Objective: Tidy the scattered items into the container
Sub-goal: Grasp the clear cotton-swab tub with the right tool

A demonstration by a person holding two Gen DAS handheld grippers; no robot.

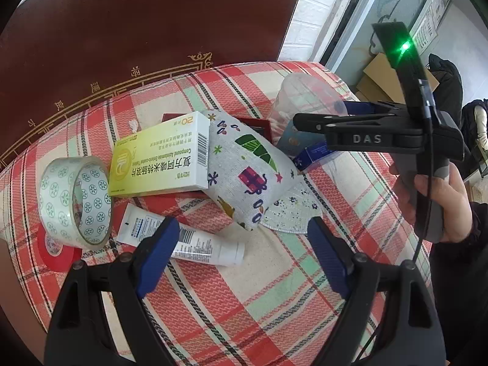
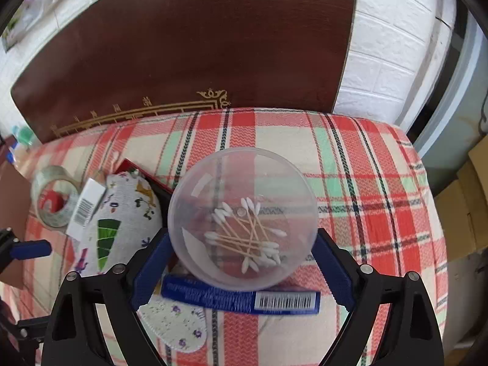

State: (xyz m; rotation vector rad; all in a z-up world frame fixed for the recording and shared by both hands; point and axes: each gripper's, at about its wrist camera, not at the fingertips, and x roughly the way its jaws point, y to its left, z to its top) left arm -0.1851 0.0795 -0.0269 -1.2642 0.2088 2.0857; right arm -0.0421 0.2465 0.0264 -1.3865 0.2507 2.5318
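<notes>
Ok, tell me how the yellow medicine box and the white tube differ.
The yellow medicine box is a flat rectangular carton, yellow fading to white; the white tube is long, rounded and all white with a cap at one end. The box leans on the printed fabric pouch; the tube lies flat on the plaid cloth. Both show a barcode.

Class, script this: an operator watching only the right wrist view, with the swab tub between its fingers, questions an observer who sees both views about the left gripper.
Operator: What lies by the left gripper?
Observer: A white tube lies on the plaid cloth just ahead of it.
Operator: Is that gripper holding anything?
Observer: No, its jaws stand open and grip nothing.
</notes>
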